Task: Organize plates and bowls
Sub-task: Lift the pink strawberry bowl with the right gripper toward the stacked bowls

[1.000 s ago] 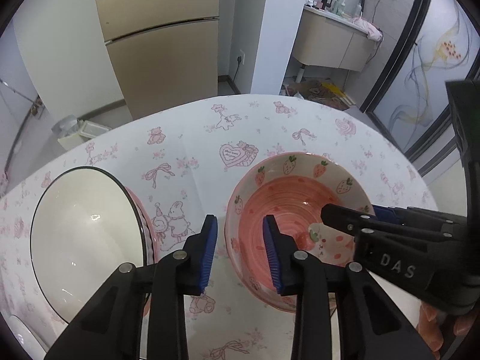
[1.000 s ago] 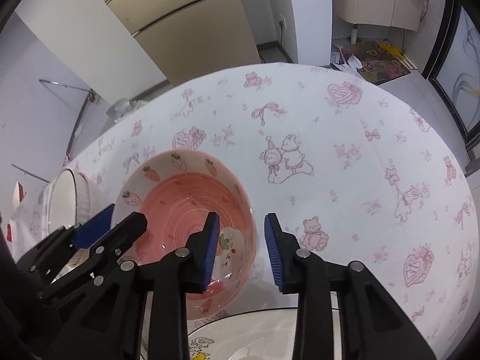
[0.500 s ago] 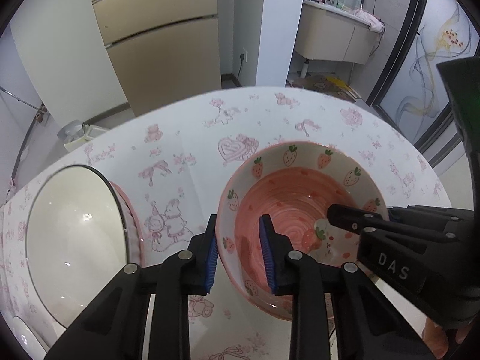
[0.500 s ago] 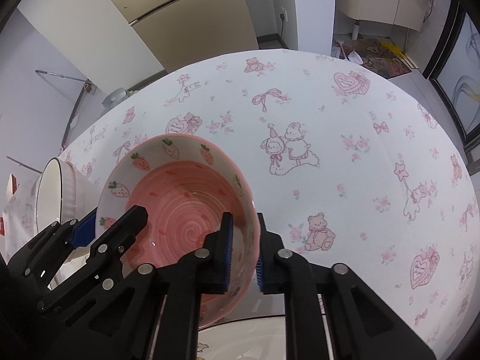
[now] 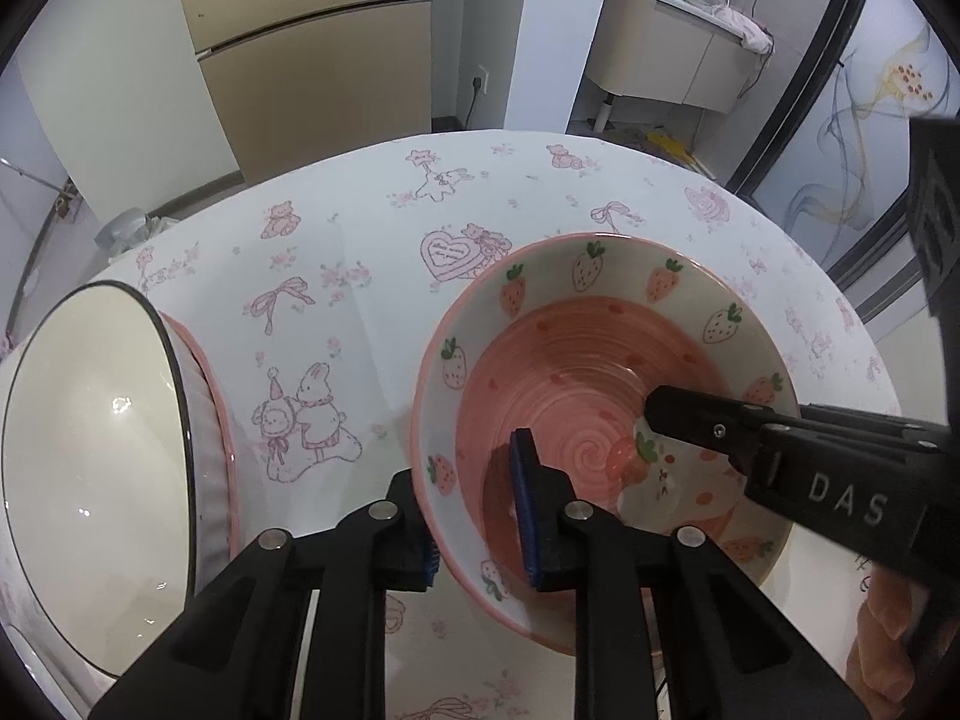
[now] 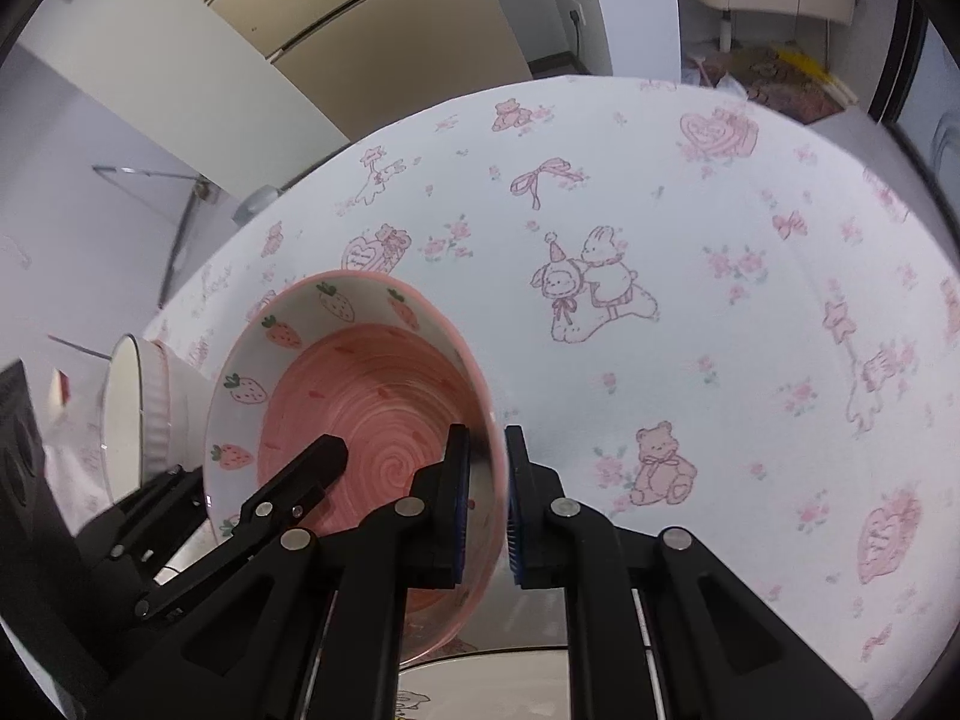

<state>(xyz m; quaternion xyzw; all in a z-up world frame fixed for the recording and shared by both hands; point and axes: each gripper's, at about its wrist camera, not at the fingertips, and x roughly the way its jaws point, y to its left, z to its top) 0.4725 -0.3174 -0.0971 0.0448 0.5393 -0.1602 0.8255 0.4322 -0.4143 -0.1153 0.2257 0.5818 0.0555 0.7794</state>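
Observation:
A pink strawberry bowl is held above the table by both grippers. My left gripper is shut on its near-left rim, one finger inside and one outside. My right gripper is shut on the bowl's right rim, and its black fingers reach into the bowl in the left wrist view. A white bowl with a dark rim stands at the left, ribbed outside in the right wrist view. A plate edge shows below the right gripper.
The round table wears a white cloth with pink bears, bows and hearts. Beige cabinets and a white pillar stand beyond the far edge. A dark-framed door is at the right.
Both grippers have closed on the strawberry bowl's rim and lifted it off the table; it now hangs tilted between them.

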